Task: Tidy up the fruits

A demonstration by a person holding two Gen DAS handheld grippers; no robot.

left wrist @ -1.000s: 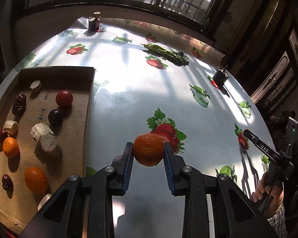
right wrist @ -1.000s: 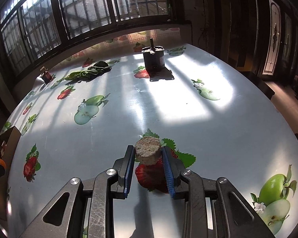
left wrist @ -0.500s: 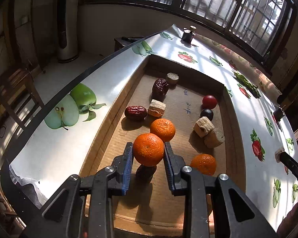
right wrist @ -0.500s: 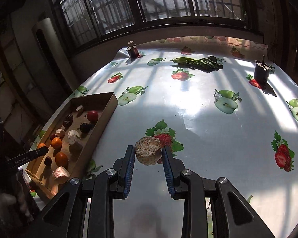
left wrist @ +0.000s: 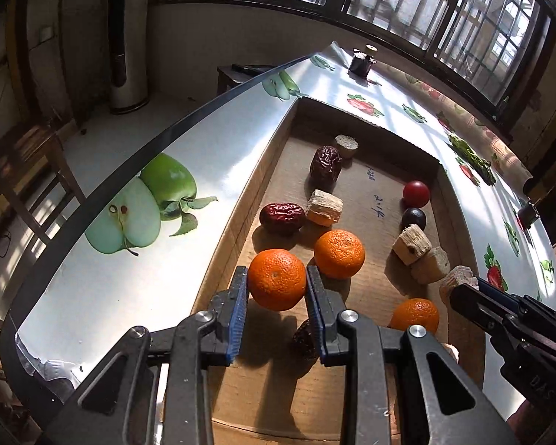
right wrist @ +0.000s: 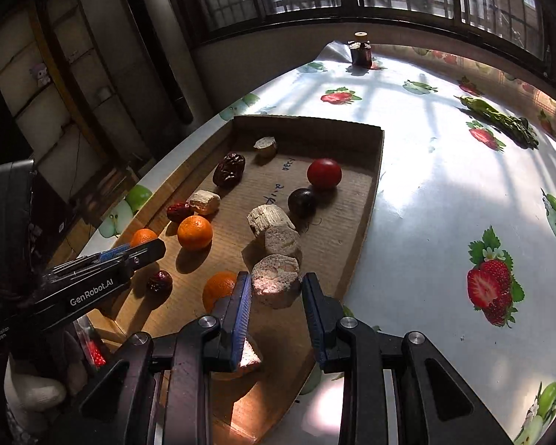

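A round table (right wrist: 444, 193) under a glossy white cloth printed with strawberries and apples stands by barred windows, sun striping the cloth; a tall white cylinder unit (left wrist: 124, 37) stands on the floor beyond the table edge. A shallow cardboard tray (right wrist: 374, 185) lies on the table near that edge and holds wrinkled red dates, pale corky chunks, a red round fruit (right wrist: 324, 173), a dark plum (right wrist: 302, 202) and loose oranges. A small dark jar (right wrist: 360, 52) sits at the far rim, a bundle of green vegetables (right wrist: 500, 120) to the right. The left gripper (left wrist: 277, 293) hangs over the tray's near left part, jaws pinching an orange (left wrist: 277, 279) clear of the cardboard; a second orange (left wrist: 339, 254) sits just beyond its right finger and a date lies under it. The right gripper (right wrist: 276, 296) is over the tray's near right part; its jaws stand wide, the left pad touching a pale chunk (right wrist: 276, 278), the right pad apart from it. Half a second ago that chunk was gripped over the bare cloth, well away from the tray, and the left gripper was already over the tray with its orange.
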